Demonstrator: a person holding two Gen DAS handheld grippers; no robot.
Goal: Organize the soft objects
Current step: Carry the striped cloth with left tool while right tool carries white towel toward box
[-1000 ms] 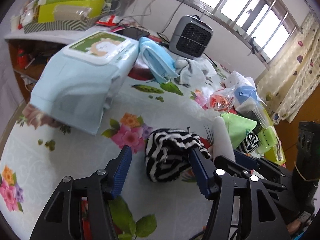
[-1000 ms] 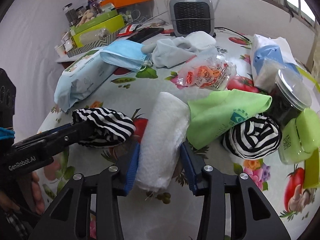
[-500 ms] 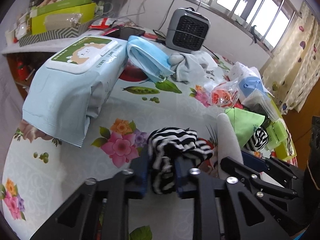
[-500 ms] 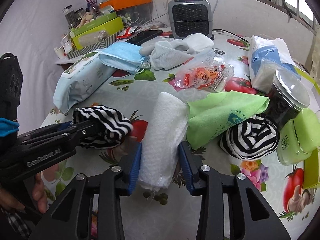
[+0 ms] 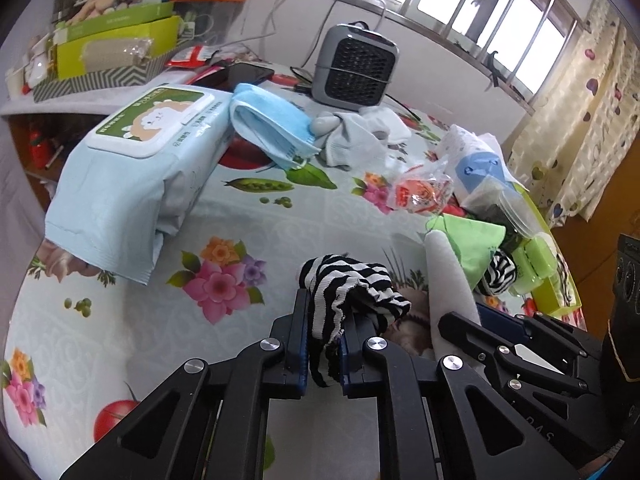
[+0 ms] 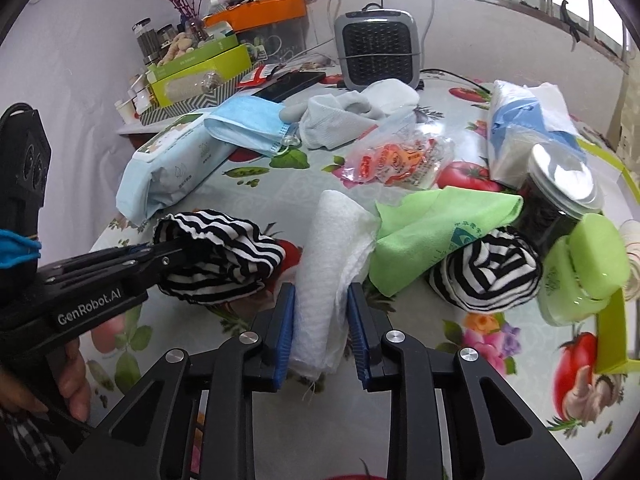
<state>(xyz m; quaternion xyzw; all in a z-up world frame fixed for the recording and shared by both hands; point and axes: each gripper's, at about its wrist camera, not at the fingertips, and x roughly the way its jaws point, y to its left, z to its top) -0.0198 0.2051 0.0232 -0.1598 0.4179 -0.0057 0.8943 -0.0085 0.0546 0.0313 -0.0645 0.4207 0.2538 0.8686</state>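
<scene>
On the flowered tablecloth (image 5: 120, 340), my left gripper (image 5: 324, 320) is shut on a black-and-white striped cloth (image 5: 348, 280), which bunches up above the blue pads. The right wrist view shows the same striped cloth (image 6: 224, 248) in the left gripper (image 6: 176, 252). My right gripper (image 6: 321, 292) has its jaws closing on a rolled white towel (image 6: 336, 240), and both pads press into its near end. That towel (image 5: 444, 264) lies just right of the striped cloth. A second striped bundle (image 6: 492, 272) and a green cloth (image 6: 436, 220) lie to the towel's right.
A wet-wipes pack (image 5: 140, 172), a blue face mask (image 5: 272, 128) and grey-white socks (image 5: 360, 132) lie farther back, before a small heater (image 5: 356, 68). A snack bag (image 6: 396, 156), tissue pack (image 6: 524, 120), jar (image 6: 560, 192) and green container (image 6: 584, 264) crowd the right. A hand (image 6: 76, 380) holds the left gripper.
The left jaws went from wide open around the striped cloth to shut on it. The right jaws narrowed and now squeeze the white towel. Neither hand shifted much.
</scene>
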